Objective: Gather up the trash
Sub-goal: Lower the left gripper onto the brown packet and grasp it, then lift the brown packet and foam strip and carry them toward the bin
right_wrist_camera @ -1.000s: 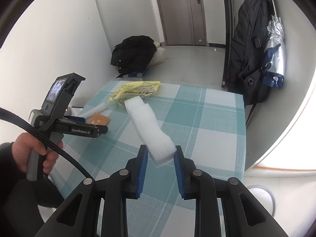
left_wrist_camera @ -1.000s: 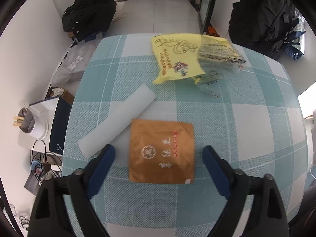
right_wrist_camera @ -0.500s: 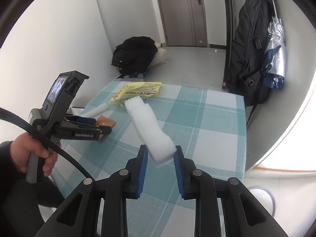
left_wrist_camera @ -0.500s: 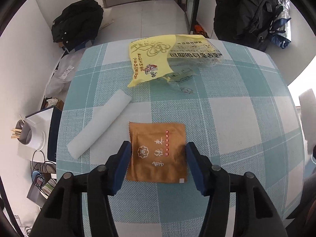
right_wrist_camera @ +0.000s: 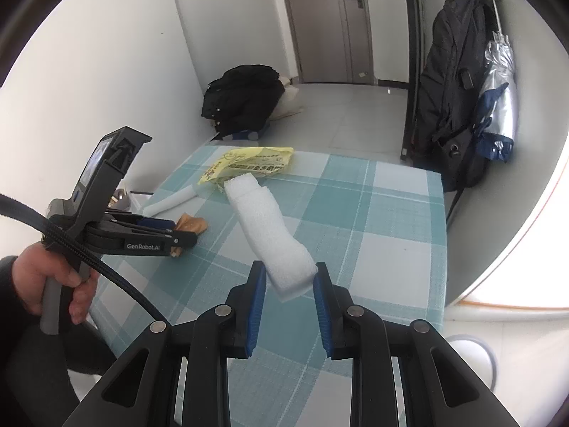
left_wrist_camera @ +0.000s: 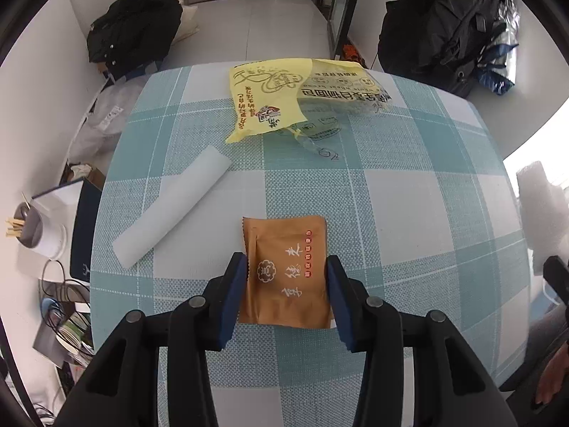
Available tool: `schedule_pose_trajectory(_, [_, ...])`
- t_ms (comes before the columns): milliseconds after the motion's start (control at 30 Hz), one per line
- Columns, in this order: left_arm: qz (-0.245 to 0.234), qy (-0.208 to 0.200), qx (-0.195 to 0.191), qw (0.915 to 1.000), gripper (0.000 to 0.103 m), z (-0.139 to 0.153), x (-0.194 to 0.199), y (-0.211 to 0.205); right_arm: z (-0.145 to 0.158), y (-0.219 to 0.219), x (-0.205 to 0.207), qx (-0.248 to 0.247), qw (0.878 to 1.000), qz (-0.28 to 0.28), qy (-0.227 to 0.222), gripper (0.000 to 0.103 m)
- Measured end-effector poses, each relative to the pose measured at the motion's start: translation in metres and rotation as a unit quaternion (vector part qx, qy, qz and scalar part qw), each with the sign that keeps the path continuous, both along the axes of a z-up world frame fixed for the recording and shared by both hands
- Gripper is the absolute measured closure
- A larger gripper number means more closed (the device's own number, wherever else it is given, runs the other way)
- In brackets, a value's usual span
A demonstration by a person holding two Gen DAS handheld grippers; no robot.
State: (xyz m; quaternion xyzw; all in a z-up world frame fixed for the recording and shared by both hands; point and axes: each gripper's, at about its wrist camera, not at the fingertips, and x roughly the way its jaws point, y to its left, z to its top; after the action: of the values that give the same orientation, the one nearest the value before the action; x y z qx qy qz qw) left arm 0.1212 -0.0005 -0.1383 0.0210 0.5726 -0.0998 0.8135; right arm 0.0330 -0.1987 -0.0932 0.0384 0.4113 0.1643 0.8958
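Note:
A brown snack packet [left_wrist_camera: 284, 238] lies on the checked table [left_wrist_camera: 409, 213]. My left gripper [left_wrist_camera: 286, 261] points down over it, and its jaws are closing with both blue pads against the packet's side edges. In the right wrist view the packet [right_wrist_camera: 190, 224] bows upward between them. My right gripper [right_wrist_camera: 290, 277] is shut on a long white foam piece [right_wrist_camera: 263, 224], held above the table. A white foam strip [left_wrist_camera: 170, 210] and a yellow plastic bag [left_wrist_camera: 270, 96] lie farther along the table.
A black bag [left_wrist_camera: 135, 28] sits on the floor beyond the table. A dark backpack [right_wrist_camera: 451, 89] and a silver umbrella [right_wrist_camera: 498, 82] hang at the right wall. A cup of sticks [left_wrist_camera: 32, 227] and cables stand left of the table. A hand [right_wrist_camera: 46, 277] grips the left handle.
The left jaws have come together from wide apart onto the brown packet's sides, and the packet now looks narrower and bowed. The right gripper and its foam have not moved.

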Motion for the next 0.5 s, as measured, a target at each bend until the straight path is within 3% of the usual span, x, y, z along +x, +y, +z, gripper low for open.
schedule_pose_trajectory(167, [0.018, 0.017, -0.045, 0.9987, 0.064, 0.001, 0.002, 0.011, 0.000, 0.000, 0.000, 0.001, 1.000, 0.000, 0.000, 0.077])
schedule_pose_trajectory(333, [0.027, 0.049, -0.120, 0.9912, 0.064, 0.000, -0.001, 0.023, 0.001, 0.003, 0.000, 0.001, 1.000, 0.002, -0.002, 0.077])
schedule_pose_trajectory(500, [0.034, 0.056, -0.147, 0.9870, 0.064, 0.001, -0.004, 0.031, 0.003, 0.009, 0.000, 0.002, 1.000, 0.005, -0.003, 0.077])
